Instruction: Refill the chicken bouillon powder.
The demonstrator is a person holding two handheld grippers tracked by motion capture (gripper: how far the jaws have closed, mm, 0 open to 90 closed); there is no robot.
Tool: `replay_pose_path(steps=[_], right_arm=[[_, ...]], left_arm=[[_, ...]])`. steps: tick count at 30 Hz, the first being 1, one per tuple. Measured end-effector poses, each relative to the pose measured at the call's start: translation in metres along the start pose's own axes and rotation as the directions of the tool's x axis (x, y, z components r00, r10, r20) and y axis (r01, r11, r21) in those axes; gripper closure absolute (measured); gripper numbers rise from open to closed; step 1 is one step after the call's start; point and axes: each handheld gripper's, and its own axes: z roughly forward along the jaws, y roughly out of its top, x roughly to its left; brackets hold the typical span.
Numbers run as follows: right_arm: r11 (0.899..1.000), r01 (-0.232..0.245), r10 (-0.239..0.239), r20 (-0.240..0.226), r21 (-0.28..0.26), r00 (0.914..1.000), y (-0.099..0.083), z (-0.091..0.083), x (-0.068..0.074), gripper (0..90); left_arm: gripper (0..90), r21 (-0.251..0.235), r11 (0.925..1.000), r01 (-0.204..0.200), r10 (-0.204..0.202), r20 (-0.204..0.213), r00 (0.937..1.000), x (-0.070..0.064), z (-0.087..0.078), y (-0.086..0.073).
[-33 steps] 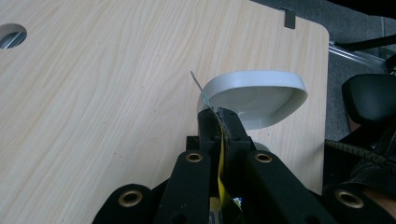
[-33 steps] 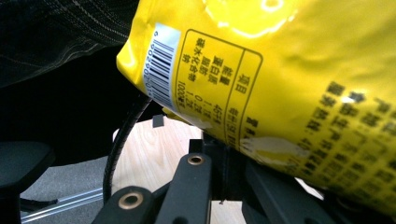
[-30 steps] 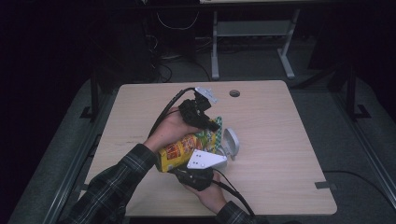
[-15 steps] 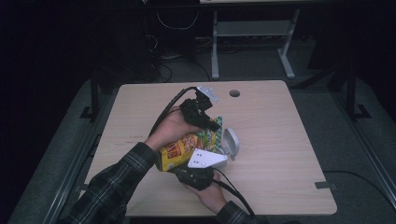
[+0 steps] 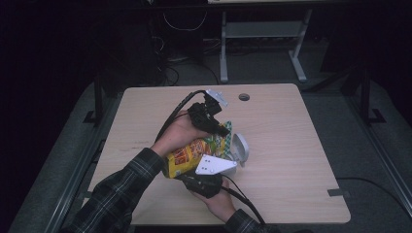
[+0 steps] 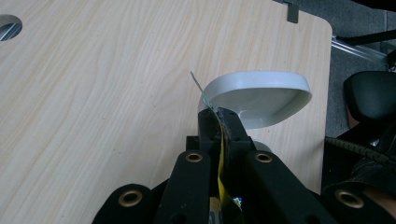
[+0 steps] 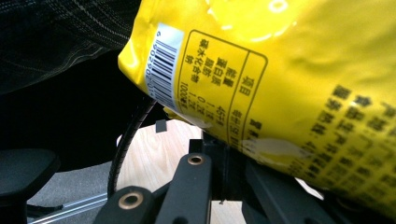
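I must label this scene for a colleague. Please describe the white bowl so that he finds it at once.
Start at the wooden table, at the yellow snack bag held by both tools. The white bowl is tipped on edge at the bag's far right end; it is plain white, the bag printed.

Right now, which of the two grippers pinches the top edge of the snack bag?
The left gripper: its jaws are shut on the snack bag edge beside the white bowl.

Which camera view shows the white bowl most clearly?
The left gripper view: the bowl stands tilted just beyond the gripper, its rim and hollow plain to see. In the high view the bowl is small, beside the yellow bag. In the right gripper view the bag blocks that side.
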Motion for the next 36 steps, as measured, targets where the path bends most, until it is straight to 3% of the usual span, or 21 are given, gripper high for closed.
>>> replay_pose_path(steps=[36], right_arm=[[1.000, 0.004, -0.004, -0.004, -0.001, 1.0000, -0.0003, 0.0008, 0.0008, 90.0]], left_arm=[[89.8, -0.001, 1.0000, -0.002, 0.002, -0.004, 1.0000, -0.0010, -0.0003, -0.0004]])
